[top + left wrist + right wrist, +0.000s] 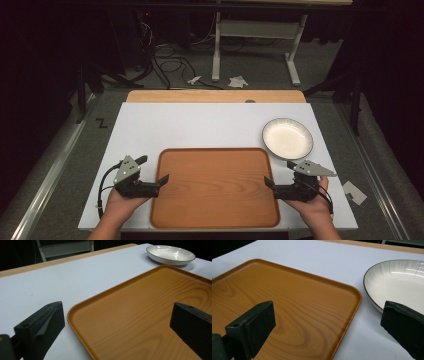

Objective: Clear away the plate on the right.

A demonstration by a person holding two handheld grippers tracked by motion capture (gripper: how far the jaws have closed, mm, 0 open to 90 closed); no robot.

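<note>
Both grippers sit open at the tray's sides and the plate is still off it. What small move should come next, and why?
Probably ease the right gripper toward the plate: its jaws stand open, nothing is held, the plate lies just beyond it beside the tray, whose surface is bare.

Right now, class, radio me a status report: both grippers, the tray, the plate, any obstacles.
Left gripper open at the brown wooden tray's left edge, right gripper open at its right edge. Tray bare. White dark-rimmed round plate beside its far right corner. Nothing between jaws.
</note>
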